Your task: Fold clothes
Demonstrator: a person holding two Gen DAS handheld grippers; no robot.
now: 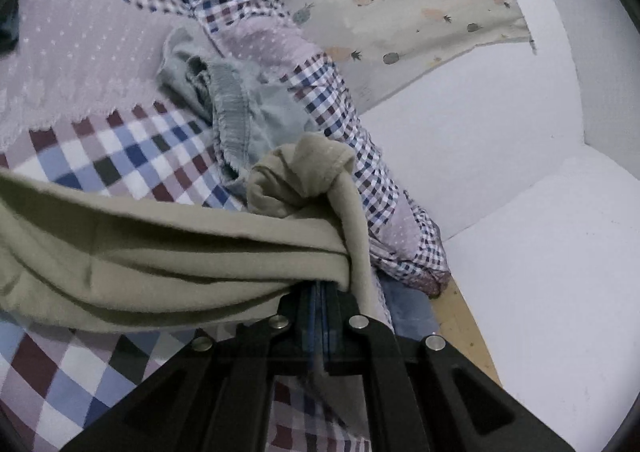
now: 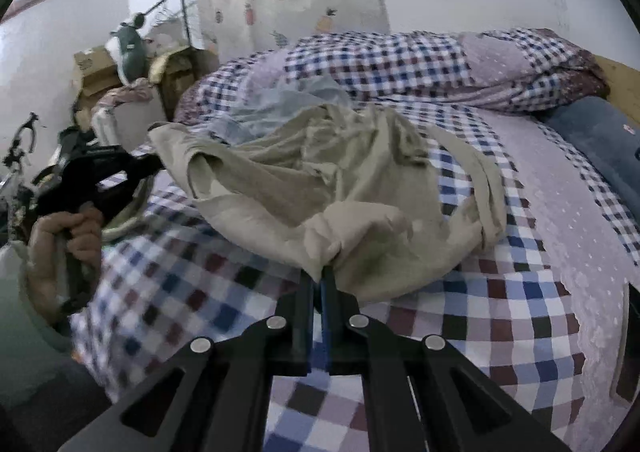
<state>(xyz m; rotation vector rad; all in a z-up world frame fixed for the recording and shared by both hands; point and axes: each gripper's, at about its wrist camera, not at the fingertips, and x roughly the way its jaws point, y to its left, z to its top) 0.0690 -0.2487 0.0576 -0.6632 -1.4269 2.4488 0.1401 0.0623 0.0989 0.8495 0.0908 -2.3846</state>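
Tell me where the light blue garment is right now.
The light blue garment lies crumpled on the checked bedspread, behind the beige garment, against the rolled checked quilt.

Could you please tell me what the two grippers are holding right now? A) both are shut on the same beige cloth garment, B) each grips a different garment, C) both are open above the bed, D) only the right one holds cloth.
A: the right gripper pinches the beige cloth garment on the checked bedspread, while the left gripper is clamped on the same beige fabric's far edge.
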